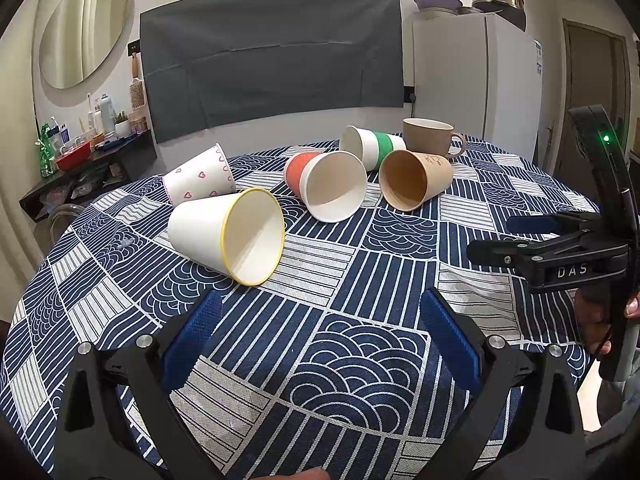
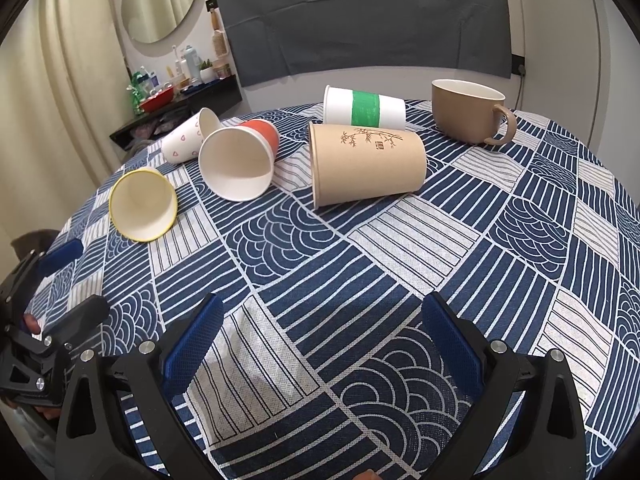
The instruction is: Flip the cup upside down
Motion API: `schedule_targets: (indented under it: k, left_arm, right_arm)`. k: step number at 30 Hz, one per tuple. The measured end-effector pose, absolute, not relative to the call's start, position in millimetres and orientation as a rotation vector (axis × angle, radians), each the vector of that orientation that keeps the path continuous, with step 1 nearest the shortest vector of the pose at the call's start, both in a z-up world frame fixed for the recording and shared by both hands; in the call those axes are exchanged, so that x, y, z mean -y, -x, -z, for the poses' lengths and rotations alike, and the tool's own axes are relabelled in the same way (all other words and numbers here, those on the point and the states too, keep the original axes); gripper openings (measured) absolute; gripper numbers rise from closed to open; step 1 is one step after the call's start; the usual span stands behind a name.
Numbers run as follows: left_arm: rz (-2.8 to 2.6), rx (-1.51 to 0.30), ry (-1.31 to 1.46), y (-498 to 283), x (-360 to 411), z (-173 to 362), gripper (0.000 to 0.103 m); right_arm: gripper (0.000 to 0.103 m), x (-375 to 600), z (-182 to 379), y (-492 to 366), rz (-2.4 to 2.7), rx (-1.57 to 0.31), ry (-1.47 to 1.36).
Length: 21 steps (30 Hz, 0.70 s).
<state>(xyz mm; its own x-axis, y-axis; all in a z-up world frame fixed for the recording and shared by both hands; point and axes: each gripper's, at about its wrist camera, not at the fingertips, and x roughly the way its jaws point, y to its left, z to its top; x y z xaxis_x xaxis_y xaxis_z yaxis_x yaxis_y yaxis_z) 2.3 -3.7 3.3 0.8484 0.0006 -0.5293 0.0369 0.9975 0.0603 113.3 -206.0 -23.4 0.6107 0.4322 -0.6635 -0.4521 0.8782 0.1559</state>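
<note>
Several paper cups lie on their sides on the patterned tablecloth (image 1: pixel 360 280): a yellow-rimmed white cup (image 1: pixel 224 236) (image 2: pixel 142 204), a heart-print cup (image 1: pixel 198 180) (image 2: pixel 188 138), an orange-banded cup (image 1: pixel 326 184) (image 2: pixel 240 160), a green-banded cup (image 1: pixel 372 146) (image 2: pixel 362 108) and a brown kraft cup (image 1: pixel 414 184) (image 2: pixel 366 164). A tan ceramic mug (image 1: pixel 432 136) (image 2: pixel 468 112) stands upright at the back. My left gripper (image 1: pixel 320 312) is open and empty, just short of the yellow-rimmed cup. My right gripper (image 2: pixel 322 316) is open and empty, short of the brown cup; it also shows at the right of the left wrist view (image 1: pixel 532 240).
The table is round, its edge curving off left and right. Behind it are a grey cloth on the wall (image 1: pixel 272 60), a white fridge (image 1: pixel 480 76), an oval mirror (image 1: pixel 84 28) and a dark shelf of toiletries (image 1: pixel 88 148). A curtain (image 2: pixel 52 120) hangs left.
</note>
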Motion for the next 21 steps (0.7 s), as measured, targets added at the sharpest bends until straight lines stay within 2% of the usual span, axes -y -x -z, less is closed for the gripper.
schedule_targets:
  k: [21]
  left_arm:
    - [0.016,-0.54,-0.069,2.0,3.4,-3.9,0.097]
  right_arm:
    - [0.095,209.2,19.1,-107.5,-0.465,-0.701,0.023]
